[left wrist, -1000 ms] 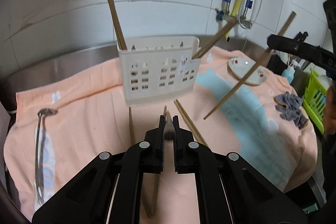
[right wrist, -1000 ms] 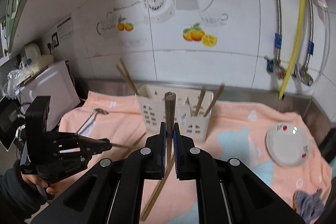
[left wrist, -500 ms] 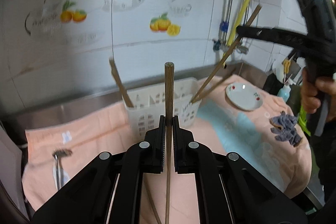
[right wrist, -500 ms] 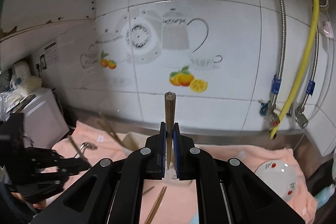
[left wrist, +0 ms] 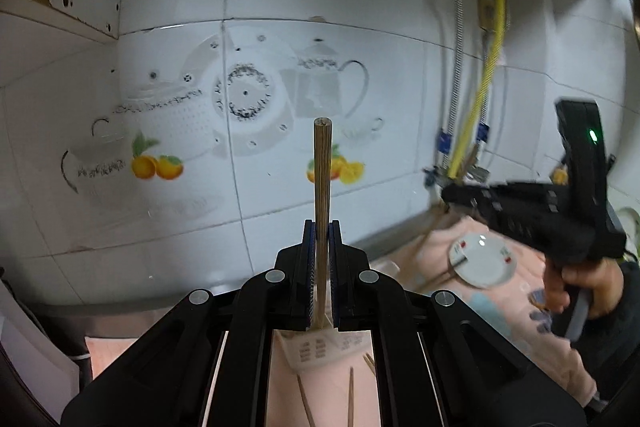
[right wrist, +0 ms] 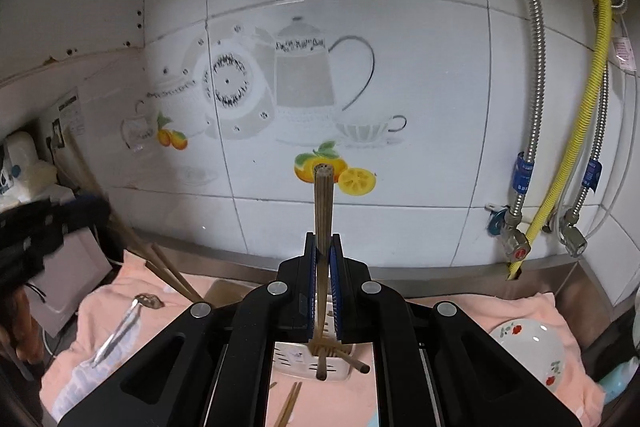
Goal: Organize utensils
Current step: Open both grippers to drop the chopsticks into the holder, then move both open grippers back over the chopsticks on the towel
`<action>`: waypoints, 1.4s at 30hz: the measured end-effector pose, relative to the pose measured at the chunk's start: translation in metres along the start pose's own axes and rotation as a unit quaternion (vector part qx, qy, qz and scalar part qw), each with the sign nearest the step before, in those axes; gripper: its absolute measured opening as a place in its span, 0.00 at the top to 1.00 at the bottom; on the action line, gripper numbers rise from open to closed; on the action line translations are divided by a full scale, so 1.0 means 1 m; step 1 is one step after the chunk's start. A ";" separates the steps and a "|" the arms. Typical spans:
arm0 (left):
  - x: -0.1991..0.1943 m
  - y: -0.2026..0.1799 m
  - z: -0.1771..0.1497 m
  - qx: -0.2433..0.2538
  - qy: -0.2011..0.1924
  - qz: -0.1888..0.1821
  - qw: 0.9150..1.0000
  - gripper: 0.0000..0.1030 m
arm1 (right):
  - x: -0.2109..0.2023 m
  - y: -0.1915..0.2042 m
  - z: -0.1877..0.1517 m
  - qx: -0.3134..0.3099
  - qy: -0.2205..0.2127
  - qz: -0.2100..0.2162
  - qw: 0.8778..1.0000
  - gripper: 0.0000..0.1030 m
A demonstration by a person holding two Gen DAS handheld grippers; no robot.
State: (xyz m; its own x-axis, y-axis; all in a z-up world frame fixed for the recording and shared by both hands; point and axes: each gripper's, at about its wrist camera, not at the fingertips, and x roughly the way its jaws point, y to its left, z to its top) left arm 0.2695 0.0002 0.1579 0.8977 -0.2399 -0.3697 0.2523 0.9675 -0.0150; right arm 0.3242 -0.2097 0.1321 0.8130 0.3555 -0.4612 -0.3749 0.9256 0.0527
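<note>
Carrying chopsticks to the holder looks like the step in hand. The table (right wrist: pixel 532 301), draped in a peach towel (right wrist: pixel 460 311), runs along the tiled wall, and on it, low in the middle of both views, stands the white utensil holder (right wrist: pixel 308 367), mostly hidden behind the tools. It already has chopsticks leaning out of its left side (right wrist: pixel 168 269). Loose chopsticks (left wrist: pixel 351 401) lie on the towel just near of it, a metal spoon (right wrist: pixel 120 331) lies well to the left, and a small flowered dish (right wrist: pixel 532 353) sits to the right.

The left tool (left wrist: pixel 321 267) is clamped on one chopstick (left wrist: pixel 322 179), held upright with its blunt end up. The right tool (right wrist: pixel 323 279) is clamped on a second chopstick (right wrist: pixel 323 211), also upright, its lower end apparently over the holder's compartments, though depth is hard to judge.

Next, each stick probably needs lowering tip-first into a compartment, one hand at a time so the tools do not collide, before the pinch is let go. After that, the loose chopsticks and the spoon remain to be collected.
</note>
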 end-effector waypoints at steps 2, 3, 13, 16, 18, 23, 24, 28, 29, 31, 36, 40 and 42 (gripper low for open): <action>0.013 0.007 0.000 -0.005 0.004 0.013 1.000 0.95 | 0.008 -0.001 -0.003 -0.004 0.009 -0.003 1.000 0.94; 0.020 0.010 -0.001 -0.009 0.008 0.020 1.000 0.95 | 0.011 -0.001 -0.004 -0.005 0.013 -0.003 1.000 0.94; 0.071 0.033 -0.036 -0.045 0.070 0.026 0.996 0.95 | 0.046 -0.001 -0.029 -0.018 0.063 -0.006 0.998 0.94; 0.075 0.035 -0.042 -0.042 0.072 0.028 0.996 0.95 | 0.051 -0.001 -0.036 -0.020 0.073 -0.008 0.997 0.94; 0.075 0.034 -0.042 -0.041 0.073 0.025 0.996 0.95 | 0.054 -0.001 -0.039 -0.020 0.079 -0.008 0.997 0.94; 0.079 0.032 -0.041 -0.038 0.080 0.025 0.996 0.94 | 0.057 0.000 -0.043 -0.020 0.087 -0.008 0.996 0.94; 0.076 0.033 -0.041 -0.037 0.079 0.027 0.996 0.94 | 0.057 0.000 -0.043 -0.020 0.088 -0.009 0.996 0.94; 0.075 0.033 -0.039 -0.040 0.081 0.029 0.996 0.93 | 0.051 -0.002 -0.040 -0.019 0.082 -0.009 0.996 0.93; 0.075 0.033 -0.038 -0.041 0.080 0.028 0.996 0.93 | 0.049 -0.002 -0.040 -0.019 0.081 -0.009 0.997 0.93; 0.071 0.034 -0.037 -0.043 0.078 0.032 0.995 0.90 | 0.041 -0.002 -0.039 -0.021 0.075 -0.010 0.997 0.91; 0.051 0.035 -0.037 -0.047 0.063 0.037 0.996 0.71 | 0.013 0.001 -0.039 -0.022 0.050 -0.009 0.998 0.83; 0.026 0.032 -0.044 -0.047 0.051 0.035 0.997 0.71 | -0.013 0.009 -0.049 -0.020 0.035 0.001 0.999 0.78; 0.014 0.030 -0.052 -0.049 0.050 0.033 0.997 0.71 | -0.022 0.015 -0.061 -0.021 0.037 0.007 0.999 0.78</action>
State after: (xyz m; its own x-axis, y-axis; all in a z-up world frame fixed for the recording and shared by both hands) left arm 0.2710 0.0302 0.1034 0.8694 -0.1718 -0.4632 0.1540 0.9851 -0.0764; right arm 0.2733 -0.2116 0.0893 0.7727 0.3572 -0.5247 -0.4067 0.9133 0.0229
